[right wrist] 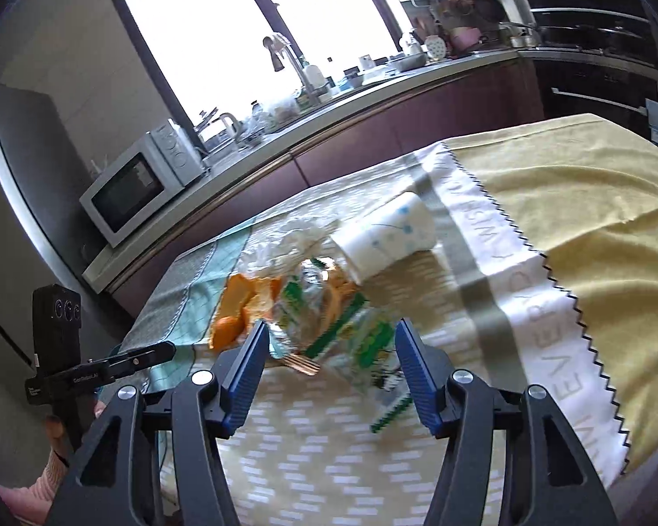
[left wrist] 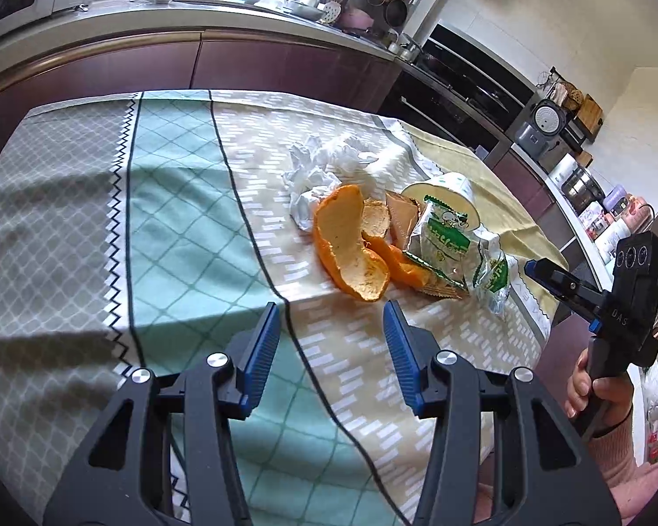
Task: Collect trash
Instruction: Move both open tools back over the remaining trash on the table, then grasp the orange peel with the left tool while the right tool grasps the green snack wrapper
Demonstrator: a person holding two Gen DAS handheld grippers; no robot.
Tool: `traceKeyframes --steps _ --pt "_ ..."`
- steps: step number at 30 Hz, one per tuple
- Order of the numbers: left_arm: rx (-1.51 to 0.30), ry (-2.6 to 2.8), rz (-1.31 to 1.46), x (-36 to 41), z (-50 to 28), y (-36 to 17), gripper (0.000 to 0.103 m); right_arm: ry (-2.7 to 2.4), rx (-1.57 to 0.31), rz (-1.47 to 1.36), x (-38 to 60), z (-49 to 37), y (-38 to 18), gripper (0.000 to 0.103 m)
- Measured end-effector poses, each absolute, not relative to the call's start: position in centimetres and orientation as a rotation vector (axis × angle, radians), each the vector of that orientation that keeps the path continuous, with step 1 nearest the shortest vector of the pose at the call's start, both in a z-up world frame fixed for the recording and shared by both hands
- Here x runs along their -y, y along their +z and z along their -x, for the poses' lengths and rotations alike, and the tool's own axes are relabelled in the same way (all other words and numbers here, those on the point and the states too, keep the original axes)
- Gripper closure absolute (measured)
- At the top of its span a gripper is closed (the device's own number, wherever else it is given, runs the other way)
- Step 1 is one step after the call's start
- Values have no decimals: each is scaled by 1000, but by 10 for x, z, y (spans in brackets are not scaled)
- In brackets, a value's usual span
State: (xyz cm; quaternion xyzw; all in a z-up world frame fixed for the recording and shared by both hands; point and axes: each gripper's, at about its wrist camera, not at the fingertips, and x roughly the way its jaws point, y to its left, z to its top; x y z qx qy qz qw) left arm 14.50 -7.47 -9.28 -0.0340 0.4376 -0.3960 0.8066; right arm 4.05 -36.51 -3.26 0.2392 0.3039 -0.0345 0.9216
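Note:
A heap of trash lies on the patterned tablecloth (left wrist: 175,219): orange peel (left wrist: 351,241), crumpled white tissue (left wrist: 324,166), a paper cup (left wrist: 449,195) tipped on its side, and green-printed clear wrappers (left wrist: 443,241). My left gripper (left wrist: 330,307) is open and empty, just short of the peel. In the right wrist view my right gripper (right wrist: 331,326) is open. A wrapper (right wrist: 351,342) lies on the cloth between its fingertips, and the pads do not press on it. The cup (right wrist: 390,236) and peel (right wrist: 241,307) lie beyond. Each gripper shows in the other's view: right gripper (left wrist: 548,271), left gripper (right wrist: 153,353).
A yellow cloth (right wrist: 570,201) covers the table's right part, and its edge drops off close by. Behind the table runs a kitchen counter (left wrist: 241,17) with a microwave (right wrist: 131,184) and a sink tap (right wrist: 285,52). A person's hand (left wrist: 592,390) holds the right gripper's handle.

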Motion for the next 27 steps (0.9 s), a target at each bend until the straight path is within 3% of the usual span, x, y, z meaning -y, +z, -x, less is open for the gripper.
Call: traceKeyframes --steps 12,20,25,27 --pt "-1000 -792 54 114 -168 -105 57 -64 -669 -582 391 -42 -68 36" --pt "-1021 -770 53 126 -182 -109 61 -27 -673 -582 385 -47 -70 37" --pt "-1025 -764 27 135 -183 -109 67 -15 -677 -593 384 -47 -72 49" --pt "-1027 -770 18 139 -183 -109 77 -8 -680 -599 385 -46 -73 60"
